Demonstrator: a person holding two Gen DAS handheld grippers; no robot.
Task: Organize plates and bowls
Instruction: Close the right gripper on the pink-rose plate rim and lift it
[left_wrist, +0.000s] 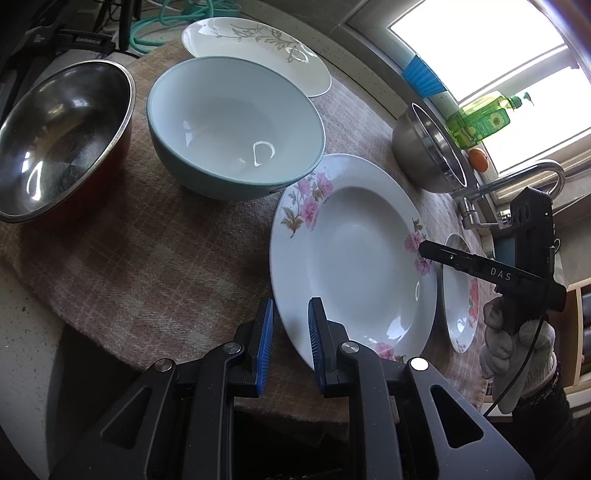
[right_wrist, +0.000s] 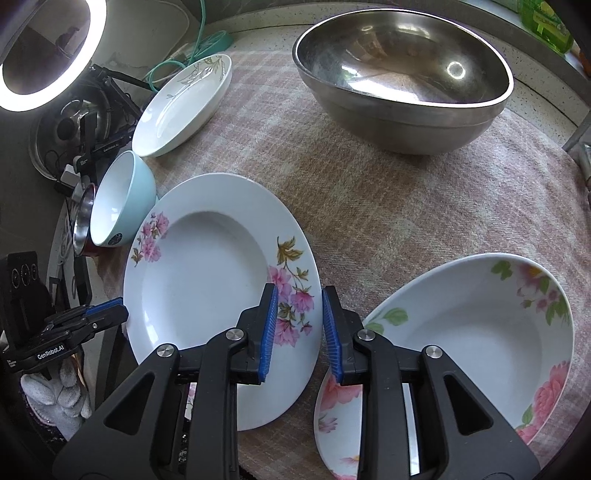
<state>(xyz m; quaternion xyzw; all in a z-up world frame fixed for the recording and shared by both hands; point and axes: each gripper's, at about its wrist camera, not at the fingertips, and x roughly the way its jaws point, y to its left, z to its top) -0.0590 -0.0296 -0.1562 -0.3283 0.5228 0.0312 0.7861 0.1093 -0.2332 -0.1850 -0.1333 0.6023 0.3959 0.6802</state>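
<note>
Pink-and-tan plaid cloth (left_wrist: 155, 251) covers the worktop in the left wrist view. Left hand-held gripper (left_wrist: 291, 325) at bottom centre has its blue pads straddling the near rim of the big pink-flower plate (left_wrist: 354, 251), with a narrow gap; I can't tell if the pads actually press the rim. Teal bowl (left_wrist: 236, 125) sits upper centre, its lower right edge touching or overlapping that plate's rim. Steel bowl with a red outside (left_wrist: 62, 140) is at the left edge, a leaf-pattern plate (left_wrist: 258, 51) at the top, another steel bowl (left_wrist: 428, 155) at upper right below the green soap bottle (left_wrist: 480, 118). At right, the right hand-held gripper (left_wrist: 424, 251), in a gloved hand (left_wrist: 517, 350), reaches over the plate's far rim.

Right wrist view: right hand-held gripper (right_wrist: 299, 325) at bottom centre, jaws a bit apart around the flower plate (right_wrist: 207, 280) rim, pads not clearly touching. A floral bowl (right_wrist: 480, 332) lies just beside it at lower right, big steel bowl (right_wrist: 406, 85) at top, left hand-held gripper (right_wrist: 110, 310) on the plate's left edge
</note>
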